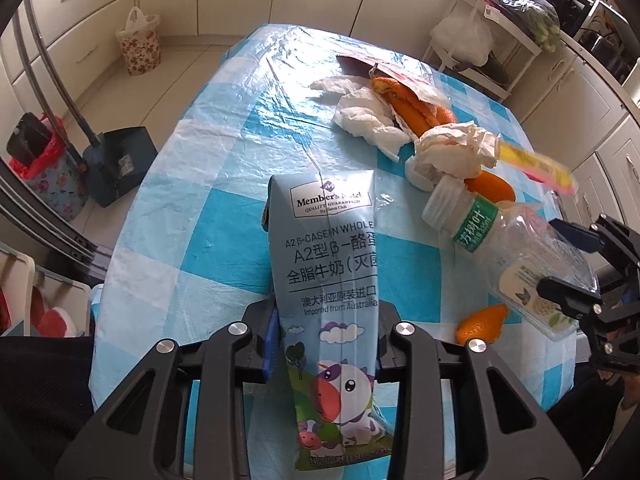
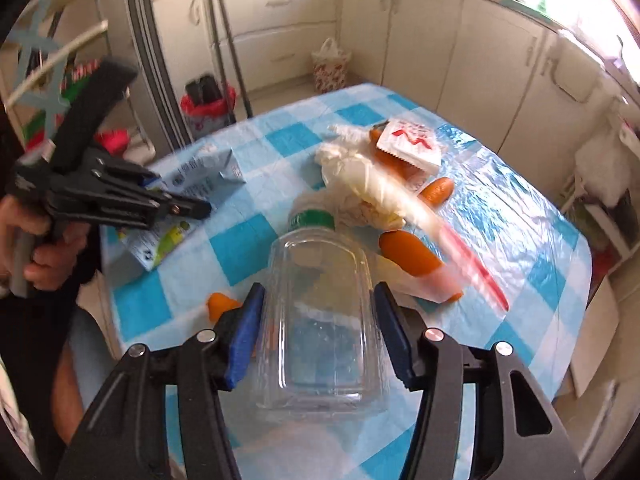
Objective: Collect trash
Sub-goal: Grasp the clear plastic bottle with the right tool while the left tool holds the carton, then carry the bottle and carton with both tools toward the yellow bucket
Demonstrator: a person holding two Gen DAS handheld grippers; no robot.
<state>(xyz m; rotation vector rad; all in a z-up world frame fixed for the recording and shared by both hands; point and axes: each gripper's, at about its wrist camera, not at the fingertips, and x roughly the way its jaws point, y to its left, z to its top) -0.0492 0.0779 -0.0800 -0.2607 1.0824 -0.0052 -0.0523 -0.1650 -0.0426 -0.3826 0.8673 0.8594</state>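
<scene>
Milk carton near table edge

One milk carton, one clear bottle, two crumpled tissues (roughly), several orange peels.

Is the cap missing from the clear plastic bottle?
No, the clear plastic bottle has its white cap on, above the green label.

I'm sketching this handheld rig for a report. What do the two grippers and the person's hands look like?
Both grippers are matte black plastic, with angular cut-out linkage arms and round silver pivot bolts. The left gripper and right gripper carry blue pads on the inner faces of their fingers. The hand gripping the left handle is bare, ungloved, beside dark clothing. No cables show.
</scene>
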